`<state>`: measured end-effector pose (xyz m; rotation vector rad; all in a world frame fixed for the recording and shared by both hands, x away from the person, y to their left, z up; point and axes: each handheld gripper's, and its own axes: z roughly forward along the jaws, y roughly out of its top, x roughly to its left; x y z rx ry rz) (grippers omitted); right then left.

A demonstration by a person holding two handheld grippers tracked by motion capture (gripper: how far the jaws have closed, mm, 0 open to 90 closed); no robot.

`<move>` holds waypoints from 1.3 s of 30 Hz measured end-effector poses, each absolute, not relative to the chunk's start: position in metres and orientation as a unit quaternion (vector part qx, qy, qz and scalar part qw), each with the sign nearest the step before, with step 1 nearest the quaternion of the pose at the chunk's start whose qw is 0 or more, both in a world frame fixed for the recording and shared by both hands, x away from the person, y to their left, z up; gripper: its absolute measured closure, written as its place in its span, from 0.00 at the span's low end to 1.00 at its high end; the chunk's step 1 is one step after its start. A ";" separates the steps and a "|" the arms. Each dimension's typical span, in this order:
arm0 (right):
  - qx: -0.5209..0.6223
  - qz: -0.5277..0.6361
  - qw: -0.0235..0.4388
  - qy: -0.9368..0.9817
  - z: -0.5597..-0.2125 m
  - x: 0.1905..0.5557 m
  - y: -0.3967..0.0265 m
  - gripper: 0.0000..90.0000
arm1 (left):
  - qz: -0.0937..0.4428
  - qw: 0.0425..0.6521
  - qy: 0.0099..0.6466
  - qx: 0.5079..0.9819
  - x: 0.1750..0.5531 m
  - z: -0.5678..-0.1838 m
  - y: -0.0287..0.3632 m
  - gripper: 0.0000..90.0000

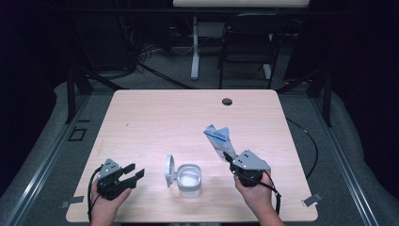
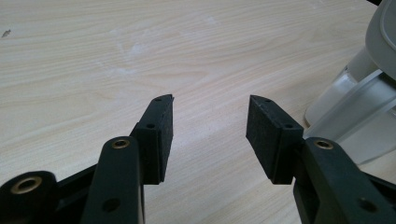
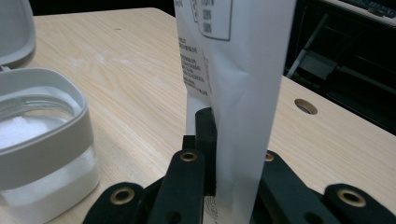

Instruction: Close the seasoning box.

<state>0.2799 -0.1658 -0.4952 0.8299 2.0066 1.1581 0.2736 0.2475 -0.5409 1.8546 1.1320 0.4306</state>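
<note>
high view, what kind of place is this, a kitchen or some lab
Most likely a lab or recording studio, not a kitchen: a bare wooden table ringed by dark curtains, with loose cables on the floor and a folding chair behind it.

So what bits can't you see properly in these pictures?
- White paper packet: right gripper view, top cut off by the edge; print too small to read.
- Right gripper: one of its fingers hidden behind the packet.
- Clear plastic container with grey lid: left gripper view, cut off at the right edge.

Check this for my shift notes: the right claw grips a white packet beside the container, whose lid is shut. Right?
Not quite: the container's lid stands open, as the high view shows. The right claw does grip the white packet beside it.
</note>
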 end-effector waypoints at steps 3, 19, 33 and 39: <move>0.323 0.434 0.337 0.771 -0.499 0.284 -0.167 0.97 | 0.173 0.446 0.455 0.751 0.274 -0.541 0.247 0.57; 0.370 0.387 0.342 0.772 -0.522 0.305 -0.175 0.97 | 0.174 0.446 0.455 0.750 0.273 -0.541 0.247 0.57; 0.403 0.355 0.331 0.776 -0.545 0.321 -0.180 0.97 | 0.173 0.445 0.455 0.752 0.274 -0.542 0.247 0.57; 0.408 0.344 0.327 0.780 -0.551 0.323 -0.178 0.97 | 0.173 0.444 0.455 0.753 0.274 -0.542 0.247 0.57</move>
